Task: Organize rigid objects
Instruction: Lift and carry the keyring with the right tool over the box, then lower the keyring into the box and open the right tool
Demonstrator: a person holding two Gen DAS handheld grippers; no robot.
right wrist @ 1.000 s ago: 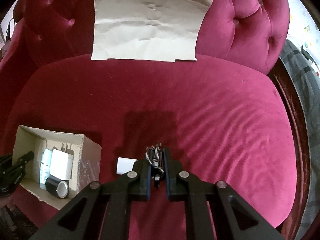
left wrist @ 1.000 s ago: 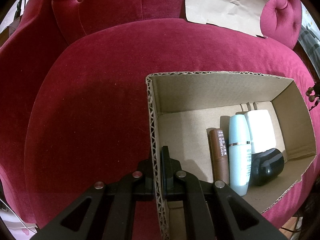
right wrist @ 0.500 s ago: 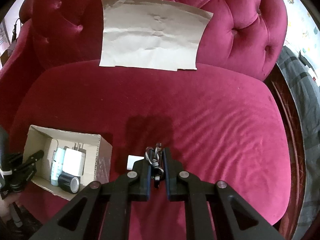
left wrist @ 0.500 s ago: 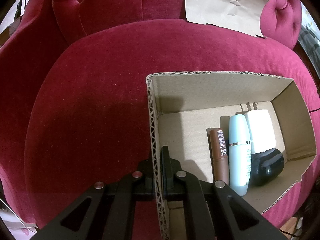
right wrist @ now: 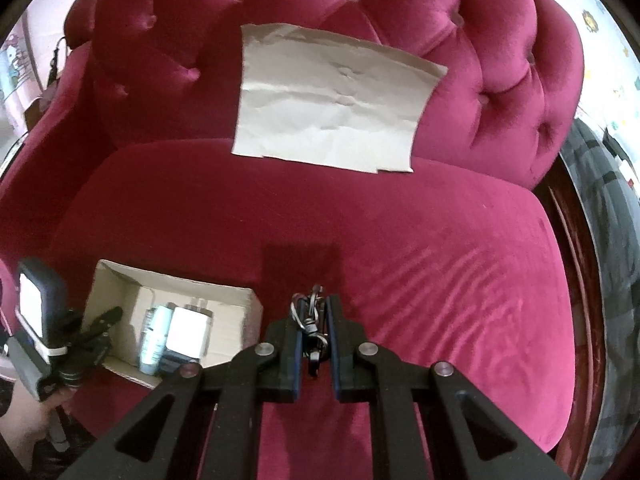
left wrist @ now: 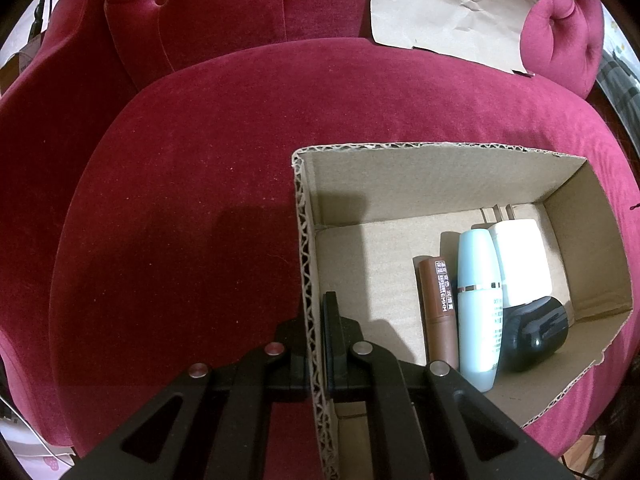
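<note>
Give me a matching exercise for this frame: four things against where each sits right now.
1. brown tube
2. key ring
3. box wall
4. paper sheet

a. clamped in the left claw
b. against the sofa back
c. lying in the cardboard box
d. held in the right claw

Pairs: 1-c, 2-d, 3-a, 4-b

My left wrist camera looks down close into the open corrugated cardboard box [left wrist: 440, 176]; my right one, higher, faces the crimson velvet armchair [right wrist: 400, 220], sharing that box [right wrist: 224, 320].
</note>
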